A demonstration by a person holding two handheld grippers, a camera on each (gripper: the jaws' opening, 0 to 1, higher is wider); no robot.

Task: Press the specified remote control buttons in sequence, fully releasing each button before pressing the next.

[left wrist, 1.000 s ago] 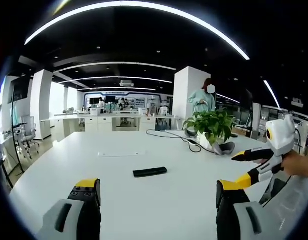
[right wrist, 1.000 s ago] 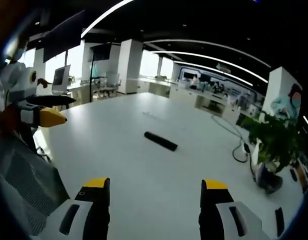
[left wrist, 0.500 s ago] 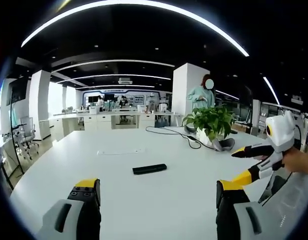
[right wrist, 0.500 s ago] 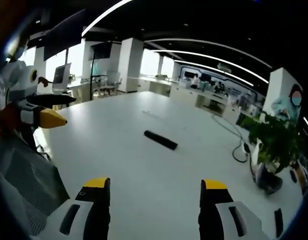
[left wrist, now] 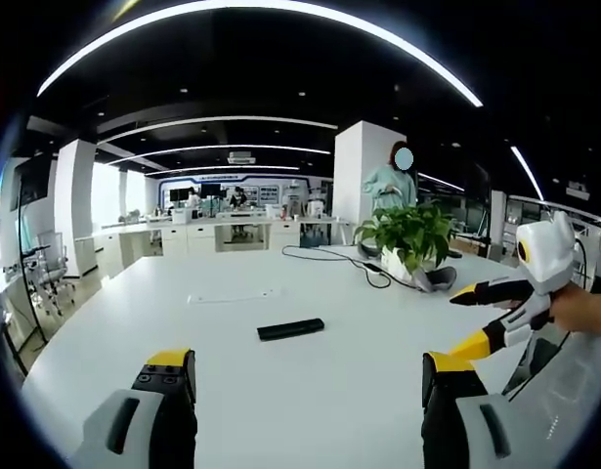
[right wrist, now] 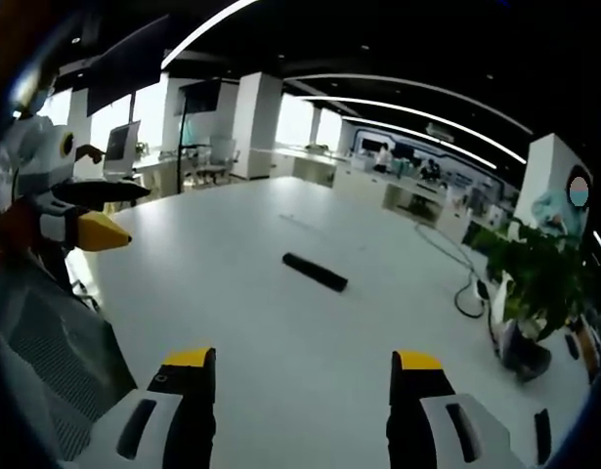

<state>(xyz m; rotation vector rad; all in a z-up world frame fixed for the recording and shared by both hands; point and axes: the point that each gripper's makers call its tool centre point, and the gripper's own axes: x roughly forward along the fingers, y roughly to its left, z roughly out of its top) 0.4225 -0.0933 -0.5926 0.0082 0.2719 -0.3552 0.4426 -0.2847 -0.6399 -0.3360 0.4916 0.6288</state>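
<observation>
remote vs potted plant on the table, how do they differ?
The remote is black, flat and slim, lying down; the potted plant is green, leafy and stands upright. The remote lies alone mid-table; the plant stands farther back, near a black cable. Both rest on the white table, untouched by either gripper.
</observation>
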